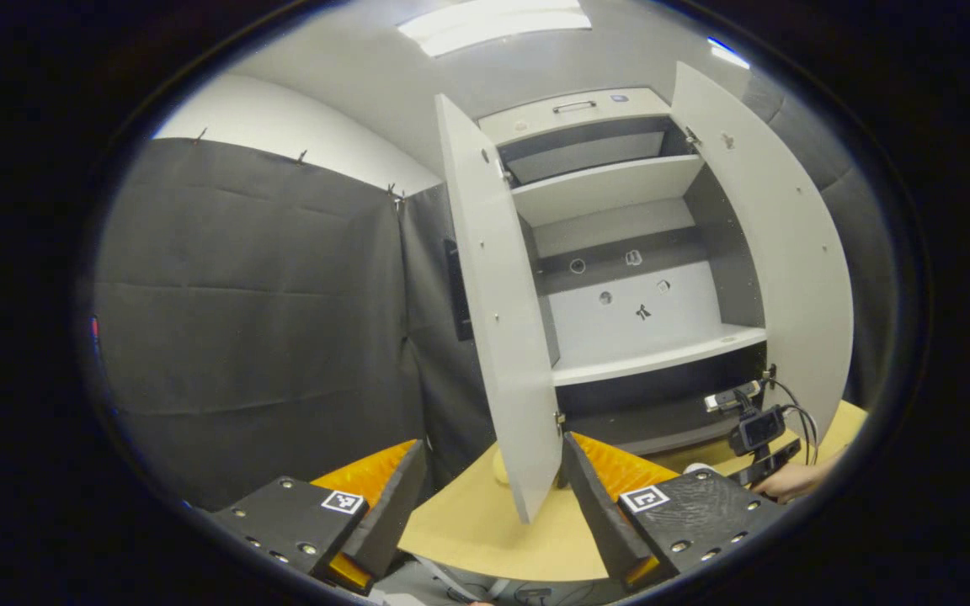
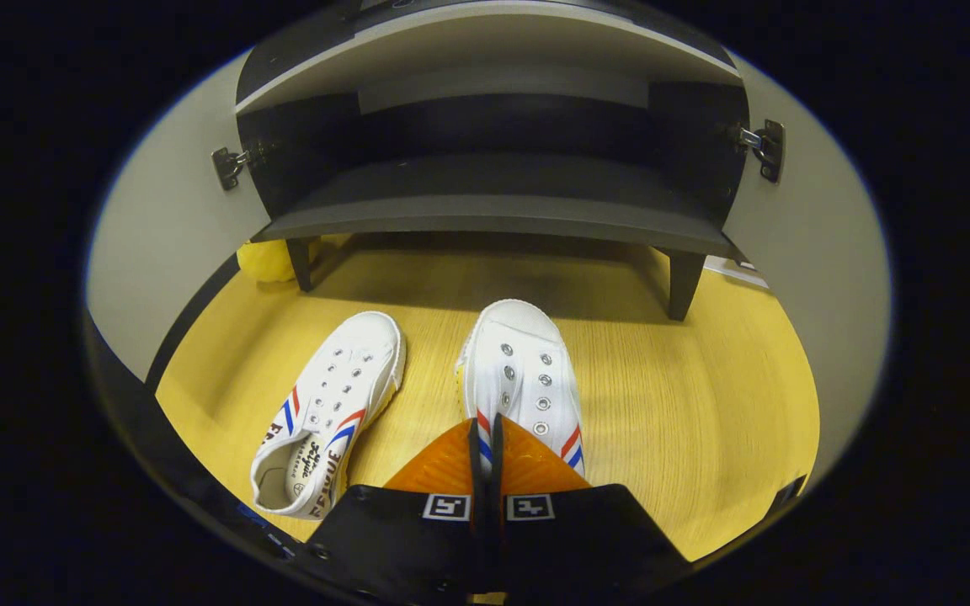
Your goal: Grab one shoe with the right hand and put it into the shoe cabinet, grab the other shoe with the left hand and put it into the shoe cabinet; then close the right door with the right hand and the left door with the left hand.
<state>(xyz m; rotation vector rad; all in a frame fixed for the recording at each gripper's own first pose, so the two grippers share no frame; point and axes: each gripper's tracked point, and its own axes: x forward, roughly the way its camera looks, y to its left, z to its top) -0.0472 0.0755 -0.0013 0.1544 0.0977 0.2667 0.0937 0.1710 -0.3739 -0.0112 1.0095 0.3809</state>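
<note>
Shoes sit on the wooden floor before an open shoe cabinet.

Left gripper view: the left gripper (image 1: 485, 497) hangs with jaws spread wide and empty, facing the shoe cabinet (image 1: 620, 278), whose left door (image 1: 498, 320) and right door (image 1: 775, 252) both stand open; the other gripper (image 1: 754, 429) shows low at far right. Right gripper view: the right gripper (image 2: 486, 446) has its jaws nearly pressed together over the heel of the right shoe (image 2: 523, 379), though whether they pinch it cannot be told; the left shoe (image 2: 329, 412) lies just beside it, both near the cabinet's bottom shelf (image 2: 485, 215).
</note>
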